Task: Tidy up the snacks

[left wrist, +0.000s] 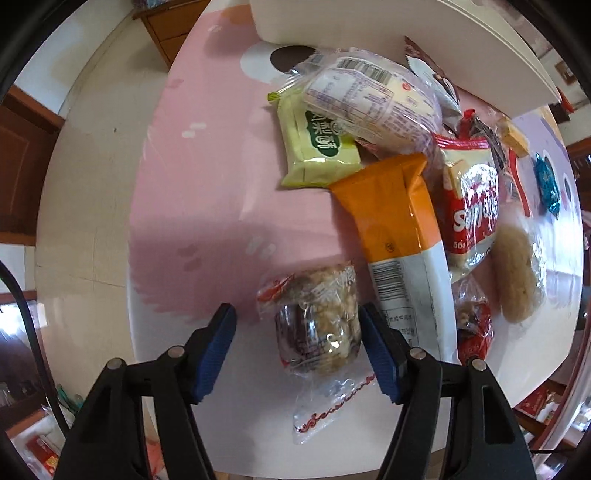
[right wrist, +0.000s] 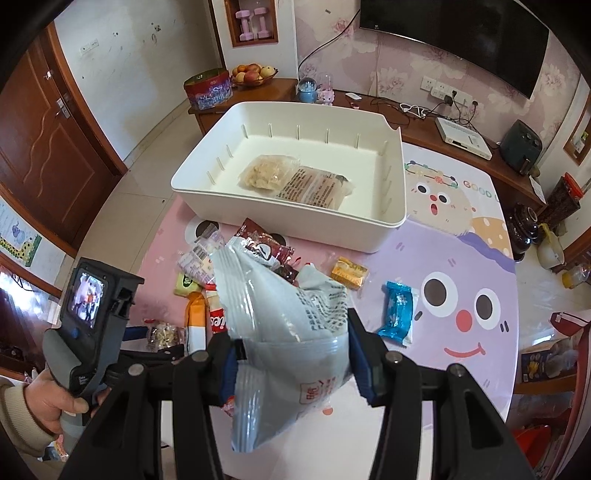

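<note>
1. The bin (right wrist: pixel 369 229) at the top middle is plain white.
2. The mat (right wrist: pixel 480 258) is pink and purple with a smiling face.
3. One pack (left wrist: pixel 391 206) is orange and white.
4. The candy (right wrist: pixel 397 314) at the right is shiny blue, maybe with white specks.
5. The pads (left wrist: pixel 218 350) are blue.

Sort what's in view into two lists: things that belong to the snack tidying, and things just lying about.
Job:
- white bin, two packets already inside
- grey-blue bag, clamped in the right gripper
- clear nut packet, between the open left gripper fingers
- orange pack
- blue candy

Lying about:
- fruit bowl
- dumbbells
- TV
</note>
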Demonstrator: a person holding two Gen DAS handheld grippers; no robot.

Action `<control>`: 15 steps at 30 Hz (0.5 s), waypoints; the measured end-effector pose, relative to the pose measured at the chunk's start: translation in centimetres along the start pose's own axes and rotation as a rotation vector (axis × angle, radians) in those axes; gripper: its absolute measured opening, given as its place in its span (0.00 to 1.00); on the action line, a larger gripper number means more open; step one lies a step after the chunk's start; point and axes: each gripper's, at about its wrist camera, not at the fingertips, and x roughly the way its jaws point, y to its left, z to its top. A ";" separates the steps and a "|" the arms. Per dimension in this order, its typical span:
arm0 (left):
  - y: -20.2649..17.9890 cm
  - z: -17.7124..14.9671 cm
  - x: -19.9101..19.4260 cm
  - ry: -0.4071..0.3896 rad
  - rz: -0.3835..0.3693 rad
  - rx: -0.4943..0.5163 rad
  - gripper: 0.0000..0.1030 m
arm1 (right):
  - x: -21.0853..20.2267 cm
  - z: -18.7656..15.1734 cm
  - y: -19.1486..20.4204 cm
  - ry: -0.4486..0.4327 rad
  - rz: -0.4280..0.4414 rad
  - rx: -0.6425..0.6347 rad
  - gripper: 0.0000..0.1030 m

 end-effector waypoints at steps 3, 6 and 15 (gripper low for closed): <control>-0.7 -0.2 -0.8 -0.025 -0.002 0.023 0.38 | 0.0 -0.1 -0.1 0.003 0.000 0.003 0.49; -0.8 -0.3 -1.1 -0.035 0.010 0.021 0.37 | 0.0 -0.1 -0.1 0.004 0.003 0.006 0.49; -2.0 1.2 -8.1 -0.157 0.040 0.044 0.37 | -0.3 0.5 -0.1 -0.016 0.014 0.008 0.49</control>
